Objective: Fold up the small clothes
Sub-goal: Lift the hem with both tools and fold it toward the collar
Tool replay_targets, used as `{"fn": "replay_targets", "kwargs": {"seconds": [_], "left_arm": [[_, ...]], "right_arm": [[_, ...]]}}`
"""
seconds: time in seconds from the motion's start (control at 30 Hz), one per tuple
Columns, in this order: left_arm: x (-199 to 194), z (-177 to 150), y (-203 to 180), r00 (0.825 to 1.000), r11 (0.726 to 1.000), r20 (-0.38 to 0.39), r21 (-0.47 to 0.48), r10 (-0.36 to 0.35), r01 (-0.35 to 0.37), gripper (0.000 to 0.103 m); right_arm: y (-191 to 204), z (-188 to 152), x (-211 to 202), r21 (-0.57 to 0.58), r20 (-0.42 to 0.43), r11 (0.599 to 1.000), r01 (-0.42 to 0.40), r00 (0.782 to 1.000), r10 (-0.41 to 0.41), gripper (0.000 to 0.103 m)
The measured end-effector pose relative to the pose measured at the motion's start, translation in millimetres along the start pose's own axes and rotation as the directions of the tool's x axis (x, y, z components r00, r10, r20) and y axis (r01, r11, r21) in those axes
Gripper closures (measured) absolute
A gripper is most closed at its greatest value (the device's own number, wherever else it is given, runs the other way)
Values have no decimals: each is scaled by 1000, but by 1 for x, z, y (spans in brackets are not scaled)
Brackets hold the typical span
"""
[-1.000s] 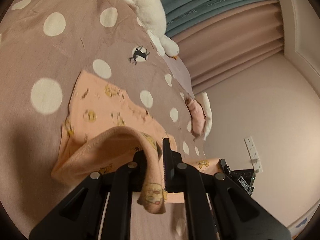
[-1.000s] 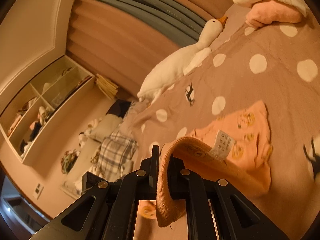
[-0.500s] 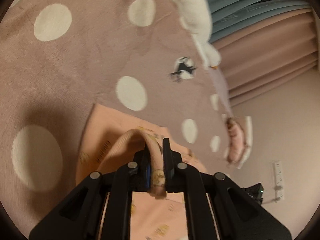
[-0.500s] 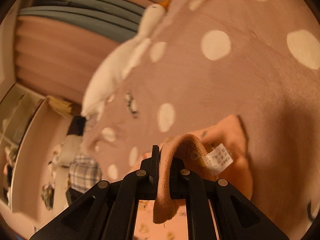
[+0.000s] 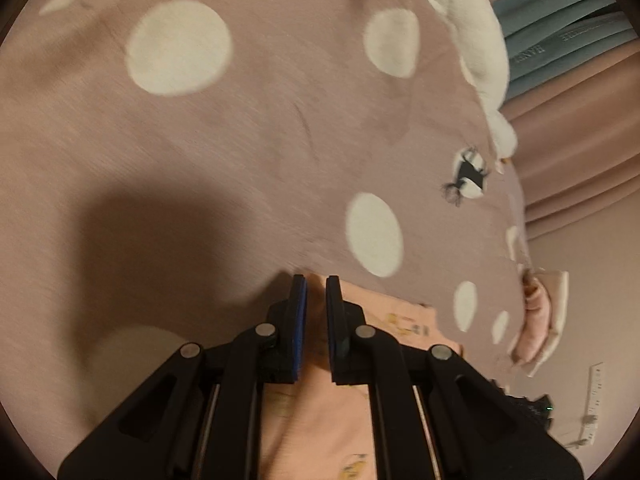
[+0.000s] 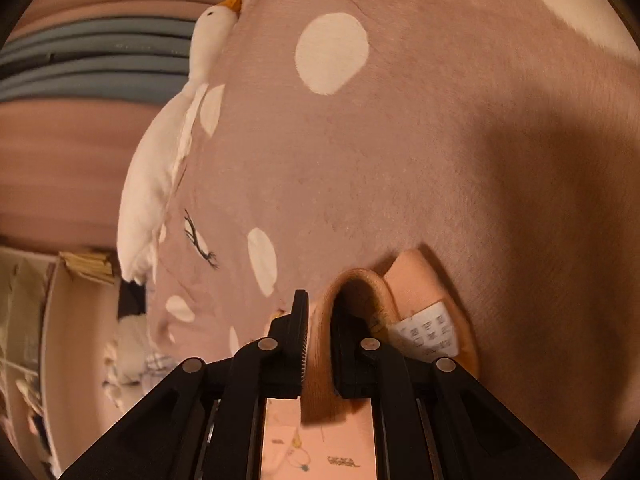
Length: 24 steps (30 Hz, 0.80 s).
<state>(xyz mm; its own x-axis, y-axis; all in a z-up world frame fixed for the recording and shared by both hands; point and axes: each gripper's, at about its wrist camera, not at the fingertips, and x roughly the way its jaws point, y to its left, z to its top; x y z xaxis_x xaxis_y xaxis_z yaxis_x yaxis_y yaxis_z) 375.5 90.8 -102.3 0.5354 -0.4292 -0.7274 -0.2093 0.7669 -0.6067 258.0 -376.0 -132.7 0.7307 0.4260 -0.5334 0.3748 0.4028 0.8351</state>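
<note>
Two claws lower the doubled-over edge of a small peach garment onto a spotted bed.

The left claw (image 5: 316, 284) is pressed together on the peach garment (image 5: 320, 420), whose far edge now lies low on the bed cover (image 5: 240, 160). A second ago that edge arched high in the air. The right claw (image 6: 320, 300) pinches a thick fold beside the care label (image 6: 430, 336), and its jaws have just been opening slightly with the cloth between them. The fold looks nearly laid, so letting go seems the next step. Ahead, the bed cover is open. A plush goose (image 6: 160, 184) lies well apart near the curtains, and a pink bundle (image 5: 540, 320) sits at the bed's edge.
</note>
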Motion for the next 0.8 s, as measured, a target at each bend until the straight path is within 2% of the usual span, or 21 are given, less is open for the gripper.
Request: {"fn": "replay_targets", "kwargs": {"seconds": [0.03, 0.1, 0.13, 0.2, 0.23, 0.3, 0.33, 0.37, 0.43, 0.5, 0.57, 0.6, 0.7, 0.8], "left_arm": [[-5, 2, 2, 1000, 1000, 9, 15, 25, -25, 97], [-15, 2, 0, 1000, 998, 10, 61, 14, -15, 97], [-20, 0, -5, 1000, 995, 4, 102, 2, -3, 97], [-28, -12, -22, 1000, 974, -15, 228, -11, 15, 96], [-30, -22, -33, 999, 954, -35, 299, -17, 27, 96], [-30, -42, -50, 996, 914, -89, 400, -31, 64, 96], [-29, -55, -58, 991, 889, -126, 449, -33, 87, 96], [-23, -70, -67, 985, 860, -169, 500, -16, 100, 96], [-9, -90, -75, 978, 826, -205, 557, 41, 82, 96], [7, -102, -79, 973, 803, -205, 595, 104, 39, 96], [14, -100, -81, 977, 803, -187, 595, 101, 31, 95], [18, -97, -82, 980, 810, -175, 586, 96, 26, 95], [32, -78, -89, 986, 841, -148, 541, 81, 12, 94], [47, -54, -98, 992, 887, -114, 462, 62, -2, 94]], "right_arm": [[0, 4, -6, -4, 18, 1000, 7, 1000, -7, 84], [3, 9, -23, -33, 66, 999, 10, 998, -7, 79], [10, 9, -34, -98, 85, 995, 16, 996, -8, 79], [26, 2, -40, -242, 69, 970, 34, 997, -18, 79], [41, -12, -40, -373, 29, 927, 43, 999, -34, 79], [56, -37, -35, -519, -9, 852, 64, 997, -80, 79], [64, -56, -29, -606, -36, 792, 76, 992, -123, 81], [67, -67, -23, -650, -51, 755, 88, 986, -159, 83], [67, -83, -5, -700, -70, 701, 132, 965, -251, 87], [63, -87, 14, -714, -71, 676, 183, 942, -329, 87], [63, -86, 28, -723, -48, 655, 220, 930, -365, 88], [67, -85, 32, -723, -37, 654, 223, 933, -359, 88], [74, -68, 44, -691, 3, 682, 239, 945, -327, 87], [83, -46, 63, -649, 43, 716, 260, 951, -306, 87]]}}
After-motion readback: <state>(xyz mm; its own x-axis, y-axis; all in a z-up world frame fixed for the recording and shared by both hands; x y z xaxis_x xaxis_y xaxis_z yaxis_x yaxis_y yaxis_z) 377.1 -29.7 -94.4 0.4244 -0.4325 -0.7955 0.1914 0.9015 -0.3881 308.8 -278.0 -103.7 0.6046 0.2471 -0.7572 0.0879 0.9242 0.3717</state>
